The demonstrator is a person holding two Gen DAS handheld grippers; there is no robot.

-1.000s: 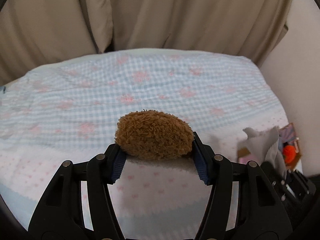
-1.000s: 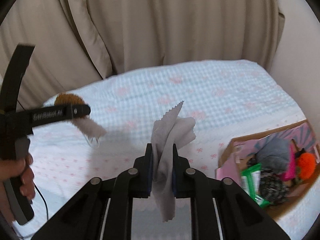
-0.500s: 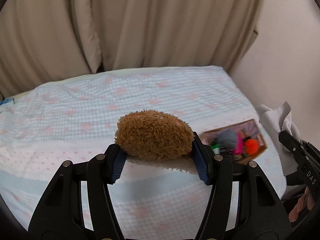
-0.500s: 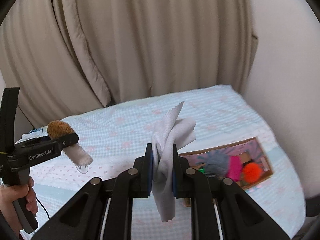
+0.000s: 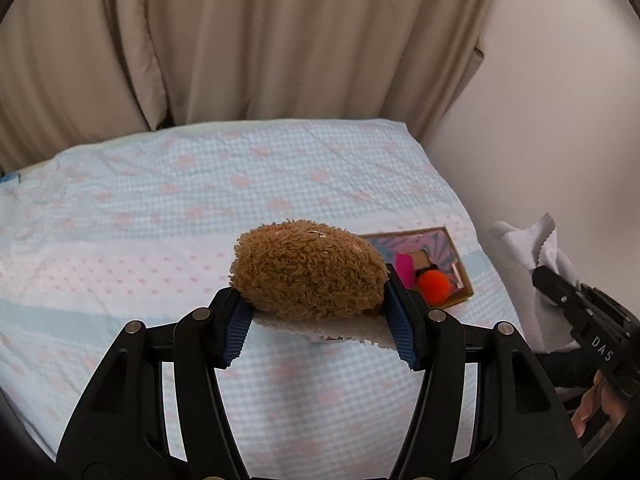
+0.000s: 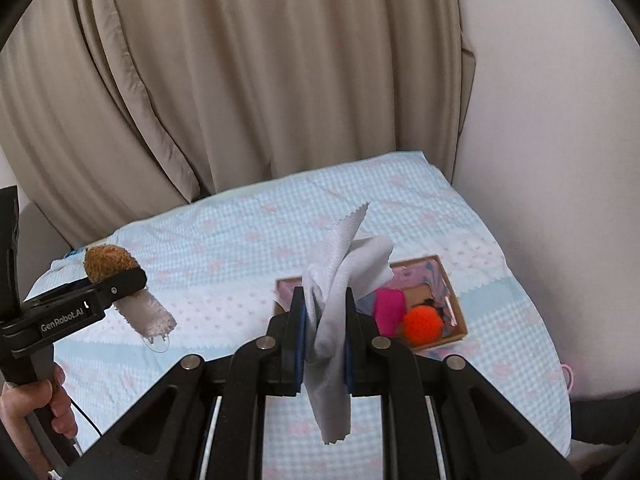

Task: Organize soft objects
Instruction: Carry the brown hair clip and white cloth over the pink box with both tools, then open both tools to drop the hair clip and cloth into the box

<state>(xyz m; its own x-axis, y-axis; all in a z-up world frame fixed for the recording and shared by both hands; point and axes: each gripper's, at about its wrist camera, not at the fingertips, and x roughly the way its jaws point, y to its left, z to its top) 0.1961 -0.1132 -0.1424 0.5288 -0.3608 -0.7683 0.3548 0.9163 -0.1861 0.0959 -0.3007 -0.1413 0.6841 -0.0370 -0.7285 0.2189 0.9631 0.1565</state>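
Both grippers are up in the air, tilted downward. The left gripper (image 5: 320, 320) has its jaws partway apart, clamped on a fuzzy brown toy (image 5: 306, 274). The right gripper (image 6: 322, 334) is pinched tight on a white cloth (image 6: 340, 292). A hand (image 6: 34, 408) grips the left handle.

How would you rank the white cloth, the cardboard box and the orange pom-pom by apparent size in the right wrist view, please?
1. White cloth, though nearness to the camera inflates it.
2. Cardboard box, partly hidden behind the cloth.
3. Orange pom-pom, clearly smallest.
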